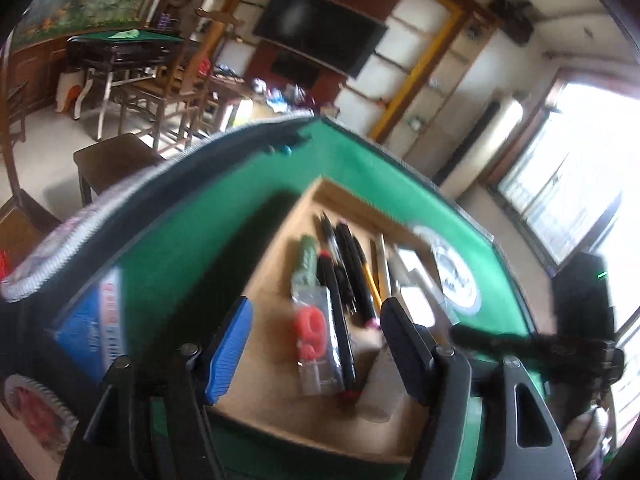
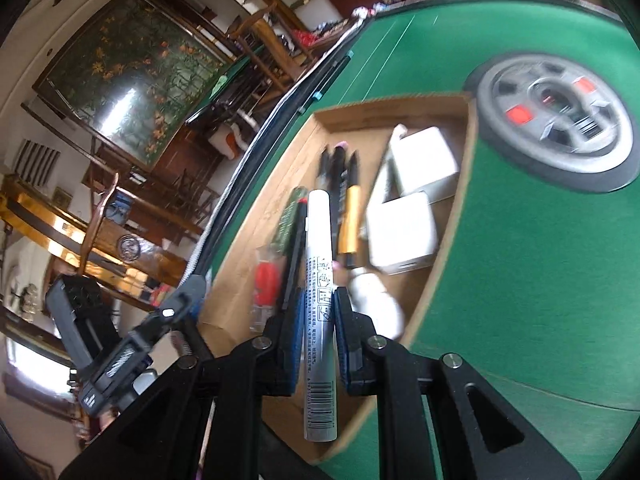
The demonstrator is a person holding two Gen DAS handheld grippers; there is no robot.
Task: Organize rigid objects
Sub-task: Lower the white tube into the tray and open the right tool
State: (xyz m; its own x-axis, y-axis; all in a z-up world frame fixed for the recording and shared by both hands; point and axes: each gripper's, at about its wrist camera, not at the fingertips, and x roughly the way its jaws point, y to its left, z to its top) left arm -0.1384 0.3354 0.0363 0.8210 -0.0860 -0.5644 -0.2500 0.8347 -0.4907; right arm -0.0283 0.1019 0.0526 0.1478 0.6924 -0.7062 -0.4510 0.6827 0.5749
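The right gripper (image 2: 316,312) is clamped on a silver marker (image 2: 318,280) above a cardboard tray (image 2: 360,110), while the left gripper (image 1: 316,344) hangs over the tray with its jaws apart and nothing between them. The tray sits on a green felt table (image 2: 540,280) beside a round grey centre panel (image 2: 556,120). Inside it lie dark pens (image 1: 340,280), a packet with a red figure (image 1: 312,336) and two white boxes (image 2: 412,200). Behind the table are wooden chairs (image 1: 160,92), a wall television (image 1: 320,28) and a flower painting (image 2: 128,92).
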